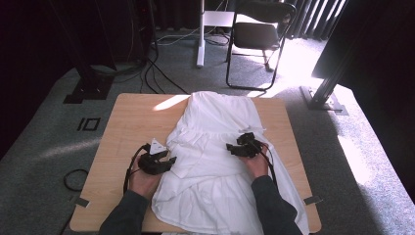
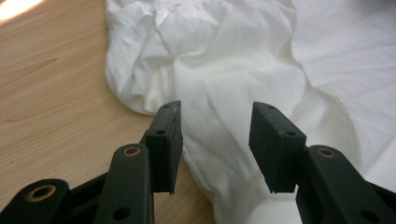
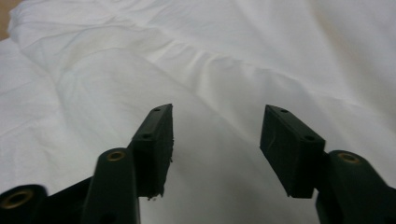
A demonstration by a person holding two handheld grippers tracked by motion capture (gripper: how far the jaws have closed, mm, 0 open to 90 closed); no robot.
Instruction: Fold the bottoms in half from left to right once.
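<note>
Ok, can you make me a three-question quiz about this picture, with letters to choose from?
1. Where does the cloth lie?
A. on the table
B. on the chair
C. on the floor

2. What colour is the cloth?
A. red
B. white
C. blue

3. How are the left tool's jaws?
A. shut tight
B. pinching the cloth
C. open, holding nothing

Answers:
1 A, the cloth is spread over the wooden table.
2 B, it looks white in every view.
3 C, the left gripper view shows a gap between the jaws, with the cloth lying beyond them.
</note>
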